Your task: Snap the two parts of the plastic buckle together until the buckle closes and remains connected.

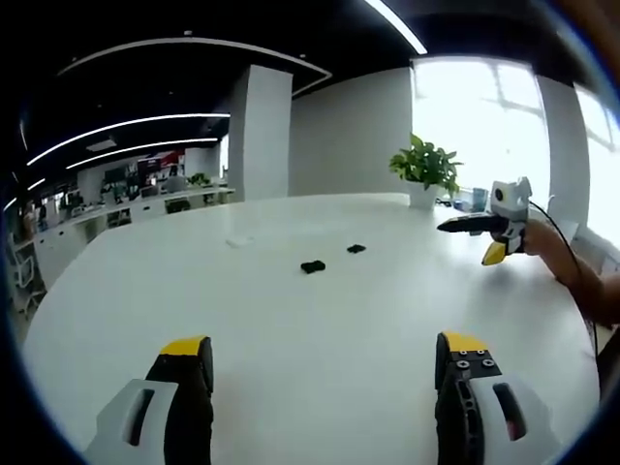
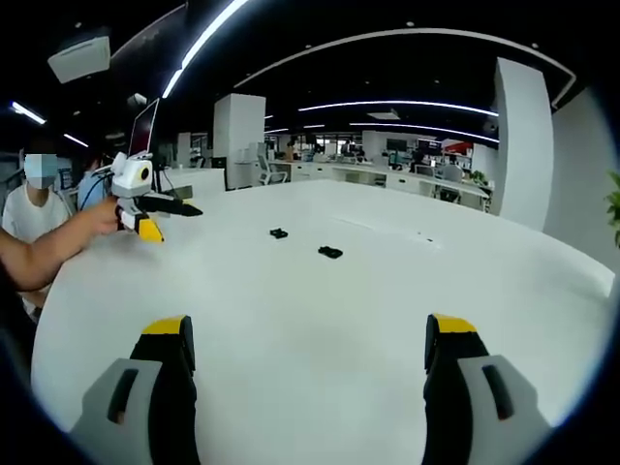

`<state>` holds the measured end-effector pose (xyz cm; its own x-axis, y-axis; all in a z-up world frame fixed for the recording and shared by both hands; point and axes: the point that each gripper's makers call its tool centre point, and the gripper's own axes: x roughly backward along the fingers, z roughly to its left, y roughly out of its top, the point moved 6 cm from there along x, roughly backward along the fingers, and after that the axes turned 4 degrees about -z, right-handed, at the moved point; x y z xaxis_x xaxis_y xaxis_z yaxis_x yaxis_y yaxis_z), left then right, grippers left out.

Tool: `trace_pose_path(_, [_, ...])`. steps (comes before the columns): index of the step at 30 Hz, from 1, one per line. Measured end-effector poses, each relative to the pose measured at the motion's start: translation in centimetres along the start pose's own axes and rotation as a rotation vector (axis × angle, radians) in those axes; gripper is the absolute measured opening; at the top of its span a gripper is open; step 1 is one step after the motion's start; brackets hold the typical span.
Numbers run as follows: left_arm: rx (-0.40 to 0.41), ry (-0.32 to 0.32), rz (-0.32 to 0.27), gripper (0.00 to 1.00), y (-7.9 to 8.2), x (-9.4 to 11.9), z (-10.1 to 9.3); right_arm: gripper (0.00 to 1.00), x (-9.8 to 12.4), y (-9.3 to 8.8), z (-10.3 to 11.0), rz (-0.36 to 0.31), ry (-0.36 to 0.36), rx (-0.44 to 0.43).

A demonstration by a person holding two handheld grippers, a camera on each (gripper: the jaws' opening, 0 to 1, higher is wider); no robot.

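Observation:
Two small black buckle parts lie apart on the white table point(image 1: 291, 387). In the left gripper view one part point(image 1: 312, 266) is nearer me and the other part point(image 1: 356, 249) sits a little beyond it to the right. In the right gripper view they show as a farther part point(image 2: 279, 233) and a nearer part point(image 2: 330, 252). My left gripper point(image 1: 325, 347) hovers open well short of them, nothing between its jaws. My right gripper point(image 2: 307, 327) is open too, equally far back. Each gripper also appears across the table: the right gripper point(image 1: 475, 240) and the left gripper point(image 2: 172, 220), both hand-held above the surface.
A potted plant point(image 1: 424, 165) stands at the table's far edge by the window. A small pale flat item point(image 1: 239, 242) lies left of the buckle parts. A white pillar point(image 1: 260, 131) and office desks stand beyond. A person point(image 2: 39, 208) sits at the table's left side.

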<state>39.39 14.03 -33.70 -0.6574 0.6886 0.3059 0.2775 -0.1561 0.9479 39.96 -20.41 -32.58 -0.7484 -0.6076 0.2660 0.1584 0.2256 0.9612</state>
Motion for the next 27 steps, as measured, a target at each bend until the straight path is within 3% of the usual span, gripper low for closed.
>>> trace_pose_path(12, [0.024,-0.008,-0.016,0.96,0.8,-0.7,0.3,1.00,-1.0,0.7,-0.3,0.003,-0.012,0.015])
trace_pose_path(20, [-0.003,-0.016,-0.007,0.95,1.3,-1.4,0.2,1.00,-1.2,1.3,-0.6,-0.002,-0.019,0.013])
trace_pose_path(27, [-0.003,-0.028,-0.005,0.95,2.1,-3.1,2.3,1.00,-1.3,1.3,-0.7,0.004,-0.013,0.017])
